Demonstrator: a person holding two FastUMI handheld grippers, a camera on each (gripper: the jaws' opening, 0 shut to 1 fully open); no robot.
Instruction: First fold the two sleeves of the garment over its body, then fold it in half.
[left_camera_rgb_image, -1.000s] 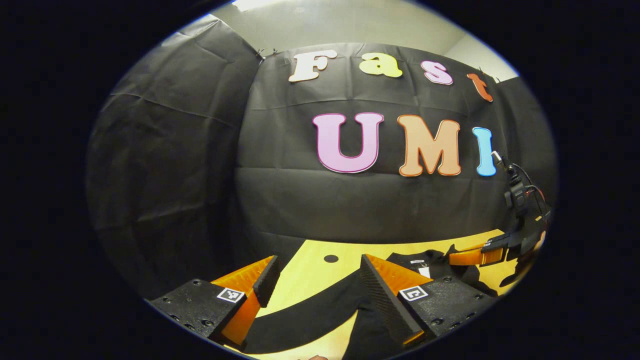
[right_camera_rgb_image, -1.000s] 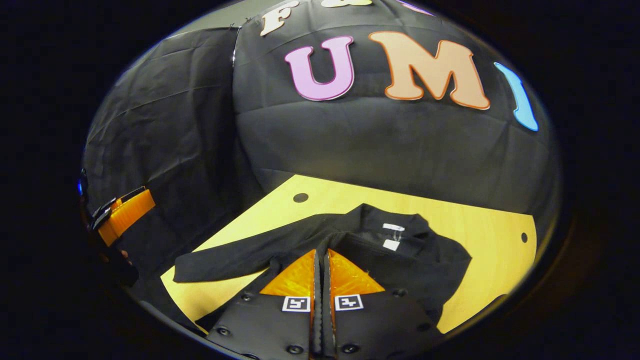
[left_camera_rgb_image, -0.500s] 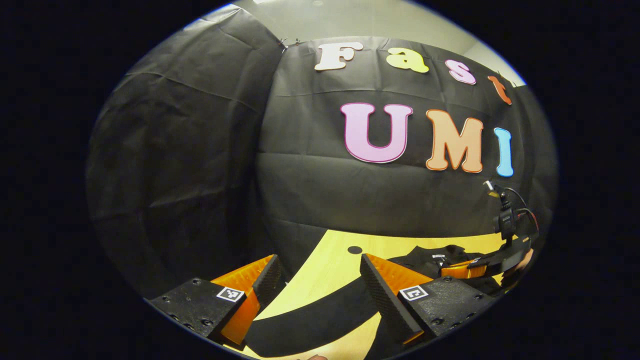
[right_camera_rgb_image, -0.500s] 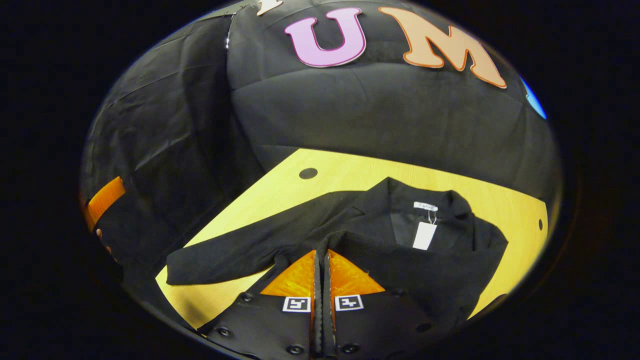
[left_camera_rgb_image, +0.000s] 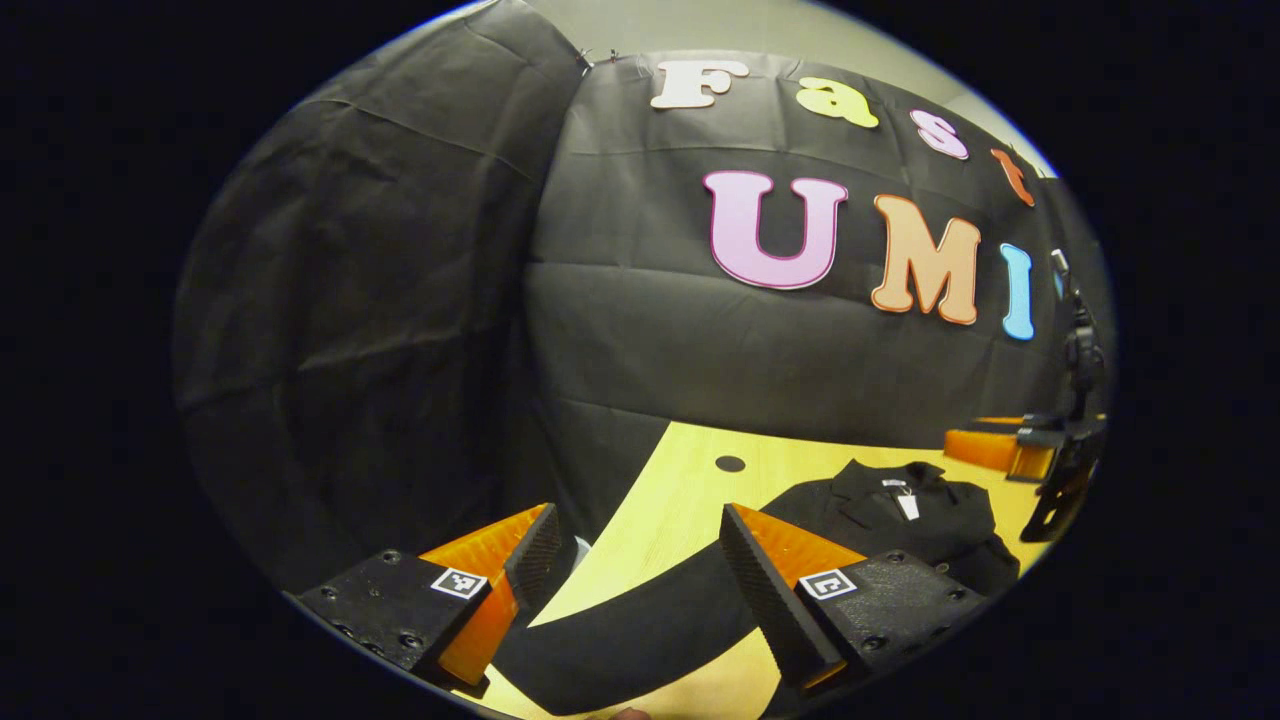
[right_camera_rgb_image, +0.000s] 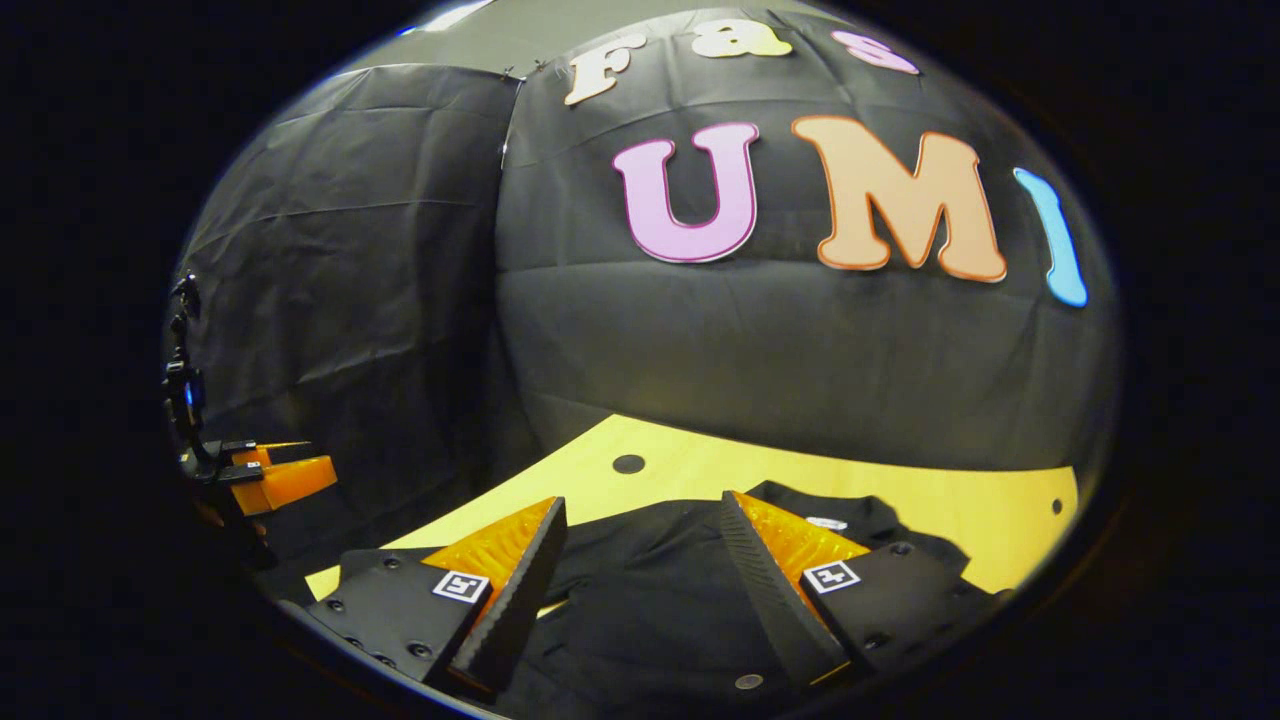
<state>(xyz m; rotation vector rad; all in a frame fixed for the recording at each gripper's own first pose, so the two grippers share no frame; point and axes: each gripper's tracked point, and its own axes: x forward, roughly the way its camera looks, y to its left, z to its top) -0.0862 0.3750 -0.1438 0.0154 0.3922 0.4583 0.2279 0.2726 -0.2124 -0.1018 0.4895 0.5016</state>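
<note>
Judging by how it lies, the black garment (left_camera_rgb_image: 900, 515) has one sleeve folded onto its body, while the other sleeve (left_camera_rgb_image: 640, 630) stretches out flat on the table (left_camera_rgb_image: 680, 490), running just under and ahead of the left tool (left_camera_rgb_image: 635, 545), whose jaws are spread with nothing between them. That sleeve and the halving fold remain. The right tool (right_camera_rgb_image: 640, 560), likewise spread and empty, hovers directly above the garment's body, collar tag just beyond it.

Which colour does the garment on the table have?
The garment is black, seen best in the left gripper view.
</note>
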